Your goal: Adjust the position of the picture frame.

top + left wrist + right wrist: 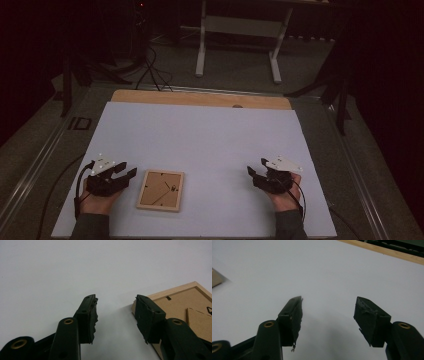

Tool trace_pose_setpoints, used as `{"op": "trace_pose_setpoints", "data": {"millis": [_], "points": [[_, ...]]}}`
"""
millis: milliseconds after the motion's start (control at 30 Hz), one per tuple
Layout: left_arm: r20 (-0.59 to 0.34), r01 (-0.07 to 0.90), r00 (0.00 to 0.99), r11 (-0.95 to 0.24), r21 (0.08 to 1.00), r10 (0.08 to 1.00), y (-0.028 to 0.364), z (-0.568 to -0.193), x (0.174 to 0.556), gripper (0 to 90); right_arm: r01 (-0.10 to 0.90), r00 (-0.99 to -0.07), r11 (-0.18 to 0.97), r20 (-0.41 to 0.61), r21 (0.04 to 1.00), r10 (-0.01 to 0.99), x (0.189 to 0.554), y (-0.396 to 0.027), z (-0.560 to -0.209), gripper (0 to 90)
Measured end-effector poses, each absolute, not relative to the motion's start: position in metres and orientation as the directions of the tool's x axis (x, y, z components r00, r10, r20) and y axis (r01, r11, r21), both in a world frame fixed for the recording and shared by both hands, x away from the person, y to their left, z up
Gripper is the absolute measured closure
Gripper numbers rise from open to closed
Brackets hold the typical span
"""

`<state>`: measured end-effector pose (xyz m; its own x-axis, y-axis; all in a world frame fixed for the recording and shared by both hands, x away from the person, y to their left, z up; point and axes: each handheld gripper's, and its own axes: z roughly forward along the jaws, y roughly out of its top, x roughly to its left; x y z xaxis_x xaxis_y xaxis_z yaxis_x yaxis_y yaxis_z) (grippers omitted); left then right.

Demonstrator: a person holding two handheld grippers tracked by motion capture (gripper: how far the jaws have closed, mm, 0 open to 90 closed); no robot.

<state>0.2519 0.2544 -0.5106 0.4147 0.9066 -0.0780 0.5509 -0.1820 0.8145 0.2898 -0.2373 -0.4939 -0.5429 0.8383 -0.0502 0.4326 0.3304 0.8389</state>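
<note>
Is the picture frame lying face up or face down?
Face down: the picture frame lies flat on the white sheet, its brown backing board and stand showing.

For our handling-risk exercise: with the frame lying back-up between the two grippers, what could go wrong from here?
1. The wooden picture frame lies flat on the white sheet, so the open left gripper beside its edge may push it rather than grip it.
2. A jaw could catch the stand on its back.
3. The right gripper sits too far away to steady it.

High view overlooks white sheet point(210, 150) from above; gripper views skim it low, sharing frame point(161, 190).
</note>
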Motion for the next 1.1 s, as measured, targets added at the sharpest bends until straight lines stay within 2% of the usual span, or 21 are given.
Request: {"op": "trace_pose_setpoints", "data": {"millis": [1100], "points": [[-0.065,0.555,0.438,-0.213,0.805,0.896,0.248,-0.513,0.250,54.1,0.329,-0.697,0.416,-0.079,0.848,0.713,0.272,-0.175,-0.487,42.8]]}}
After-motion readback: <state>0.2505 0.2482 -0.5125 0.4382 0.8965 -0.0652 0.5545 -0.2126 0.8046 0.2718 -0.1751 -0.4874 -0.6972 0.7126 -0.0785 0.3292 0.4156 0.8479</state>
